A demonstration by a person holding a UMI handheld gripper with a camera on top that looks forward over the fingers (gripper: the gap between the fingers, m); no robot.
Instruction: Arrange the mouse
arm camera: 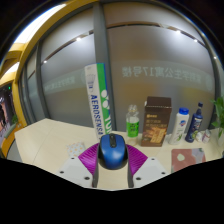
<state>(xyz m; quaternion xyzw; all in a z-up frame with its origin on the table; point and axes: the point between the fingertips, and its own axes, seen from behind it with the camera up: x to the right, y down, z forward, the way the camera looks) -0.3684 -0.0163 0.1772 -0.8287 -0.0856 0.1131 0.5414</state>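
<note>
The claw is part-way closed, its two pink pads pressed against either side of one blue mouse, which sits between the fingers above the near edge of the pale table. Beyond it, along the far side, stand one tall white-and-green box to the left, one clear bottle with a green label, one brown box, and two more bottles further right (their contents cannot be made out).

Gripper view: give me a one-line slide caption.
Blue mouse held between the gripper fingers above a beige table, boxes and bottles lined up beyond.
</note>
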